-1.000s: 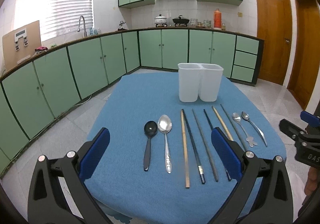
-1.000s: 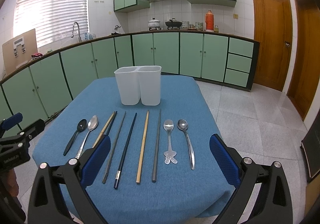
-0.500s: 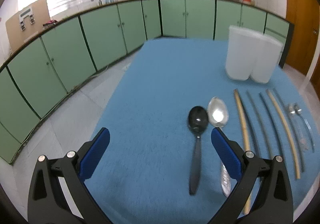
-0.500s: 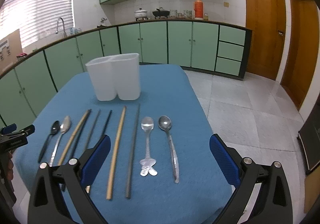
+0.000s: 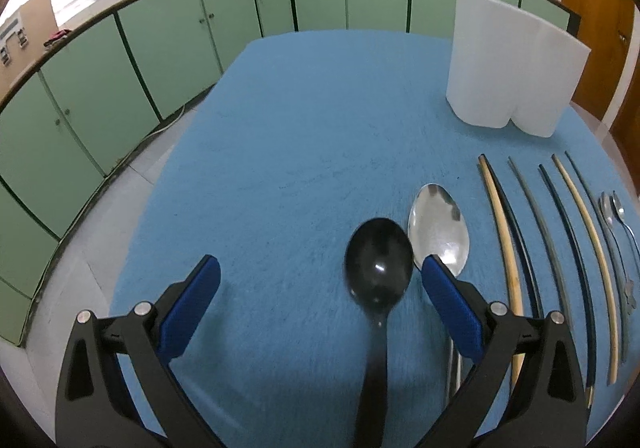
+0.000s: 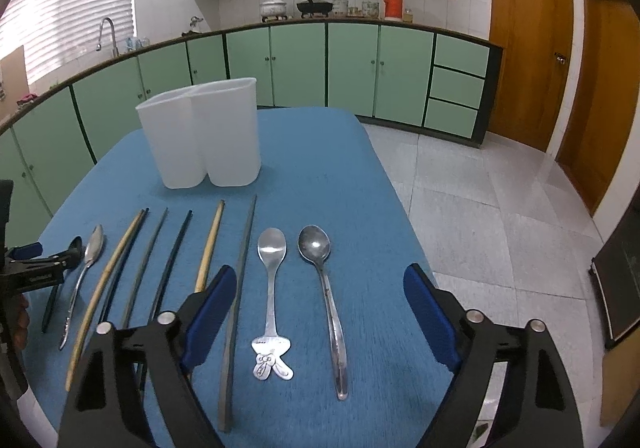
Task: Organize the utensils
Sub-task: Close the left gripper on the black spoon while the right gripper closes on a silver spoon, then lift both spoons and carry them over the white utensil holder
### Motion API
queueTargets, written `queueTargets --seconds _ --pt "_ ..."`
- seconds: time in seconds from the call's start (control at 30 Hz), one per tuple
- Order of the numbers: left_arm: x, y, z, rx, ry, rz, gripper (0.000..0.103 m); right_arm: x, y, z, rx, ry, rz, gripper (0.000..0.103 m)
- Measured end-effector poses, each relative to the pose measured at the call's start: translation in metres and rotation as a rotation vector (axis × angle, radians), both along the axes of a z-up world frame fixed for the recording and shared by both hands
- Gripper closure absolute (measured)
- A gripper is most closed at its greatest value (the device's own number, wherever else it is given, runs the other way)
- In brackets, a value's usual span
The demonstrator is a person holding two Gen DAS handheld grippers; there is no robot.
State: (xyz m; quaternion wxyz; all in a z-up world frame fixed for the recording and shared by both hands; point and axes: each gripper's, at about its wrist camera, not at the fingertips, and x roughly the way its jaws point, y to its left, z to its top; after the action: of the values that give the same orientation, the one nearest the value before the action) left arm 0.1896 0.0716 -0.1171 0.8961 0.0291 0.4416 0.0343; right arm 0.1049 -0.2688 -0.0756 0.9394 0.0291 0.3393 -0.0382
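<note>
Two sets of tongs hang above a desk (image 6: 360, 151) covered in blue cloth, each seen from its own camera. The left tongs (image 5: 320, 288) stand open, nothing pressed between the blue pads; the black spoon (image 5: 378, 268) lies on the cloth between them, nearer the right-hand pad, its handle running back under the camera. Just beside it to the right lies a large metal spoon (image 5: 438, 226), its bowl partly behind that pad. The right tongs (image 6: 320, 304) are closing but remain wide, their pads touching nothing; between them on the cloth lie a small spoon with a cartoon-shaped handle end (image 6: 272, 288) and, to its right, a plain metal spoon (image 6: 324, 288), the two close together but apart. A grey chopstick (image 6: 240, 288) lies along the inner edge of the left-hand pad. Further left, the remaining chopsticks (image 6: 160, 268), pale wooden and dark ones, lie side by side in a row, all pointing away from the camera. Beyond the row, toward the far half of the desk, stands an upright white holder with two compartments (image 6: 200, 135), nothing visible inside it. Behind the desk, green cabinets (image 6: 352, 67) line the wall, with pots (image 6: 296, 5) on their top.
</note>
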Motion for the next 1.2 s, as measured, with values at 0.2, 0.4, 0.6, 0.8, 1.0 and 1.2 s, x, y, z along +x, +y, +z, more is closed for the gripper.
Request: queueTargets --seconds 0.2,0.4,0.6,0.8,1.0,1.2 --pt "0.012 0.004 -0.004 -0.035 0.015 -0.007 0.018 0.009 0.004 -0.004 -0.012 0.005 0.011 0.021" --pt "0.015 0.004 -0.005 -0.074 0.013 -0.039 0.032 0.021 0.007 -0.01 -0.014 0.032 0.016 0.021" --pt "0.011 0.0 -0.004 -0.092 0.001 -0.056 0.047 0.028 0.01 -0.013 -0.019 0.045 0.021 0.021" --pt "0.008 -0.001 -0.003 -0.094 -0.009 -0.067 0.067 0.036 0.007 -0.017 -0.02 0.059 0.019 0.031" --pt "0.008 0.001 -0.002 -0.098 -0.016 -0.069 0.069 0.05 -0.01 -0.024 -0.001 0.08 0.014 0.043" --pt "0.008 -0.002 -0.002 -0.086 -0.021 -0.064 0.069 0.069 -0.017 -0.031 0.023 0.111 0.05 0.051"
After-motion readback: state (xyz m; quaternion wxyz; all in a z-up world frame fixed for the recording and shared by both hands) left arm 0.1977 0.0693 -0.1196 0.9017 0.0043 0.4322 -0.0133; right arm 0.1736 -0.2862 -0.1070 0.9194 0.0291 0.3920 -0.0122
